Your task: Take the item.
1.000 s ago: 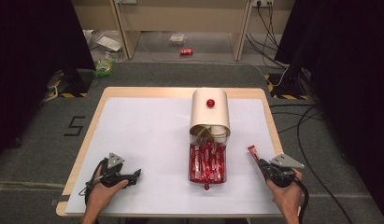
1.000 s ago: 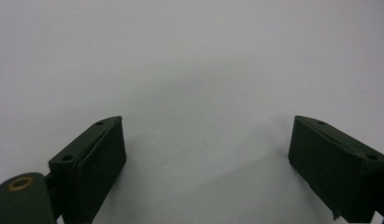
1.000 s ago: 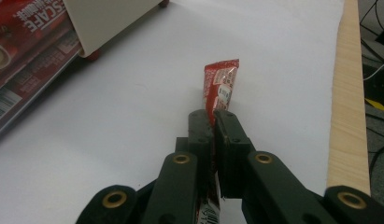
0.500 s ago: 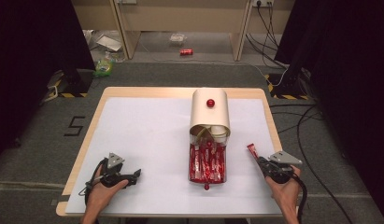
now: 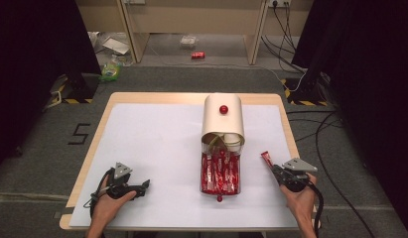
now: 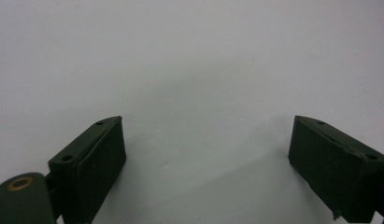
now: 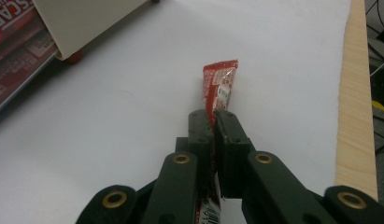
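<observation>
Right gripper view has your right tongs (image 7: 213, 122) clamped on one red sachet (image 7: 219, 86), left tongs (image 6: 206, 154) wide and idle, its placing into the tray (image 5: 220, 176) left

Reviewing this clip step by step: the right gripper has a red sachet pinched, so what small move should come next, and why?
Probably carry the red sachet left toward the tray of matching sachets. The right gripper is shut on it beside the tray, near the table's right edge, while the left gripper rests open on the table.
</observation>
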The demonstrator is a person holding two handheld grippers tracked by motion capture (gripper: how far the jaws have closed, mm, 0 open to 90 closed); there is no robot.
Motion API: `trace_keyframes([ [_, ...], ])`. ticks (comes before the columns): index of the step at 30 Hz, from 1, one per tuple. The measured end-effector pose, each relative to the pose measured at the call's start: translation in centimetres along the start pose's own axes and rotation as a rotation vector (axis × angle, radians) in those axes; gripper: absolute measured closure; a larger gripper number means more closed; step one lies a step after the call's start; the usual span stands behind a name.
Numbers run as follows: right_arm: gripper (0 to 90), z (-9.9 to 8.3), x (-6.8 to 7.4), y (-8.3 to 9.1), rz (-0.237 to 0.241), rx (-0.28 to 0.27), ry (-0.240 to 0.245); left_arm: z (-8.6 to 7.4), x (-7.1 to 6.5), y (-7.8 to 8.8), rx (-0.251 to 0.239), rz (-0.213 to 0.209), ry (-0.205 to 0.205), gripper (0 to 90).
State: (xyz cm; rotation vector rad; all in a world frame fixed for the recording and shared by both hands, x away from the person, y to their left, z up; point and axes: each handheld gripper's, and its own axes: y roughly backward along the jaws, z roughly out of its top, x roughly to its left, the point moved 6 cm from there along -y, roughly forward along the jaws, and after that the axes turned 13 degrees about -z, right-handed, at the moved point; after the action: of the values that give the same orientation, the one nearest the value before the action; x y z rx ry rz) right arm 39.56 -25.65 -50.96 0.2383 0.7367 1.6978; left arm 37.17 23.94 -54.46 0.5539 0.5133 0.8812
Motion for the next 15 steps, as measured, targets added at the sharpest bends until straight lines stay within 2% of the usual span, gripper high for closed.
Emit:
trace_keyframes([
  [15,86.0,-0.47,-0.5,-0.69,-0.015,0.036,-0.001,0.0,0.0,0.0,0.0,0.0,0.0,10.4],
])
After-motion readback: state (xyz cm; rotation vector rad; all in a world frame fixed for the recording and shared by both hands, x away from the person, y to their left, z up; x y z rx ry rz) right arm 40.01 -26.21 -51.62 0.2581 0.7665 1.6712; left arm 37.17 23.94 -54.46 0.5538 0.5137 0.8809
